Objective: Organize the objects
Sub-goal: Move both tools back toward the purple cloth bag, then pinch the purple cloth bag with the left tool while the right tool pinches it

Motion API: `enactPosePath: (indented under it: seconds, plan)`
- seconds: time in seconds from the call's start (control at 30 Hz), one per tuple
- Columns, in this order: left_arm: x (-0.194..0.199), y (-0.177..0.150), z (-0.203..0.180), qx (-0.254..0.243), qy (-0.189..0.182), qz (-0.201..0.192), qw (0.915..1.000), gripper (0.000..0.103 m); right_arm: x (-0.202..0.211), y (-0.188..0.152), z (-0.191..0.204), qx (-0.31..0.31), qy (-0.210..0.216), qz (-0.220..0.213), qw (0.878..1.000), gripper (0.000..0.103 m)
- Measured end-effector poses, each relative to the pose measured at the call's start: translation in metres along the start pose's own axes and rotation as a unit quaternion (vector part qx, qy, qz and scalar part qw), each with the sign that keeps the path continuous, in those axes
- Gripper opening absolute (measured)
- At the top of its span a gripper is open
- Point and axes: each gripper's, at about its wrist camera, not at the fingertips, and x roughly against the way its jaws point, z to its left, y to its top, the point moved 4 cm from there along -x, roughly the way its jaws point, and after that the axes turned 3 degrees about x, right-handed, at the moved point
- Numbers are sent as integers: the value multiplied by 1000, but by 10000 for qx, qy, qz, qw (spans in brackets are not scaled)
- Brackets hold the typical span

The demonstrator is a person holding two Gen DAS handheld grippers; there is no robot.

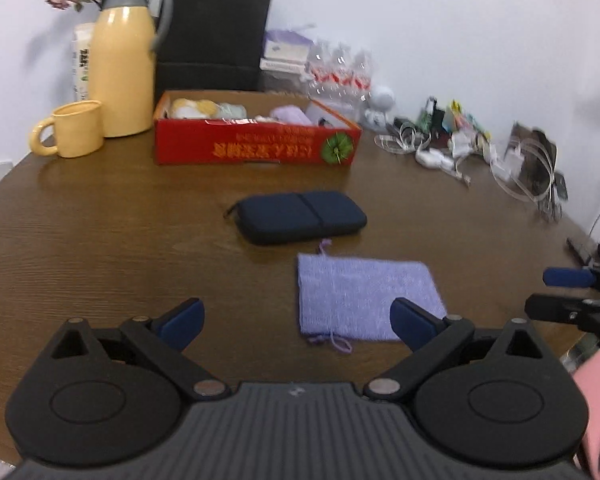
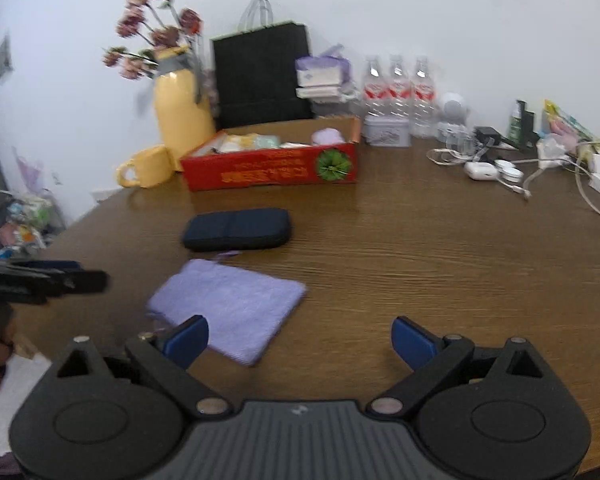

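1. The lilac cloth [image 1: 364, 300] lies flat on the brown desk [image 1: 100, 240], near its front edge, just in front of the dark zip case [image 1: 300, 216]; the two sit close but apart; a thin drawstring trails from the cloth's near corner.
2. The cloth looks like a soft, knitted or terry pouch; it will likely be light, limp and easy to bunch; a pinch at an edge or corner should lift it, though it would droop and fold; nothing about it looks fragile.
3. The case looks semi-rigid with rounded corners and an elastic band across it; it is probably light and firm; taking it across its narrow width seems the safest hold.
4. The left gripper [image 1: 296, 322] has its blue fingers spread wide with nothing between them; its right finger overlaps the cloth's near corner in view; contact cannot be judged.
5. The right gripper [image 2: 300, 340] also stands wide and empty, just right of the cloth.
6. Farther back a red cardboard box [image 1: 256, 144] holds folded soft items and seems the likely destination.
7. The desk is smooth, wood-grained and slightly glossy; a yellow jug [image 1: 120, 64], a yellow mug [image 1: 76, 128], a black paper bag [image 1: 216, 36], water bottles [image 2: 396, 92] and tangled cables [image 2: 540, 168] line the white wall.
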Motion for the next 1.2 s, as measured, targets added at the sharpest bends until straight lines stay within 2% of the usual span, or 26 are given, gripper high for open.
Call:
enactPosePath:
  seconds: [0.07,0.1,0.17,0.23,0.27,0.33,0.4,0.47,0.5,0.53,0.6,0.73,0.83,0.9,0.93,1.0,1.07,1.13,1.17,1.2]
  plan:
    - [-15,1,-3,-115,163,114,9997,93,-9,-4,3,-31,198,-91,9998,96]
    - [-22,2,-4,-168,203,138,9996,88,-17,-4,3,-78,160,-46,9998,92]
    - [-36,2,-6,-188,150,214,9995,82,-36,-2,3,-101,-110,101,9998,84]
    - [-47,2,-6,-120,93,313,9994,73,-52,-2,6,-16,-318,118,9994,80]
    - [-53,2,-7,-90,82,365,9993,64,-58,-2,8,52,-392,116,9992,76]
    - [-62,2,-8,-107,81,425,9990,54,-71,-1,15,233,-476,88,9986,65]
    - [-69,1,-9,-199,106,428,9988,29,-85,-1,24,412,-598,8,9974,45]
    - [-72,4,-7,-139,32,398,9991,24,-100,-2,30,545,-602,125,9966,34]
    - [-75,6,-5,-125,21,378,9992,23,-105,-2,32,546,-576,64,9968,31]
    - [-77,8,-4,-110,57,343,9993,22,-110,0,34,550,-541,39,9970,24]
    - [-82,14,0,-81,205,322,9992,7,-121,9,36,563,-604,2,9966,10]
    - [-73,19,-2,-132,77,424,9990,7,-134,25,32,477,-709,-165,9962,8]
    - [-56,10,-6,-135,-175,502,9985,11,-130,29,30,456,-775,-277,9956,14]
    - [-52,3,-5,-107,-71,510,9986,19,-127,23,30,408,-767,-212,9960,27]
    - [-53,2,-3,-52,4,492,9988,22,-124,20,28,313,-750,-224,9964,27]
    - [-60,4,-1,107,41,487,9987,34,-124,14,27,213,-710,-170,9971,28]
    - [-70,7,0,225,78,389,9990,36,-127,10,26,222,-759,-109,9968,28]
    - [-76,10,-5,130,196,342,9991,37,-129,12,30,336,-804,-33,9962,27]
    - [-77,10,-11,-16,254,355,9990,35,-129,13,33,462,-816,6,9956,16]
    - [-76,8,-16,-156,250,373,9989,24,-127,13,39,598,-797,72,9950,5]
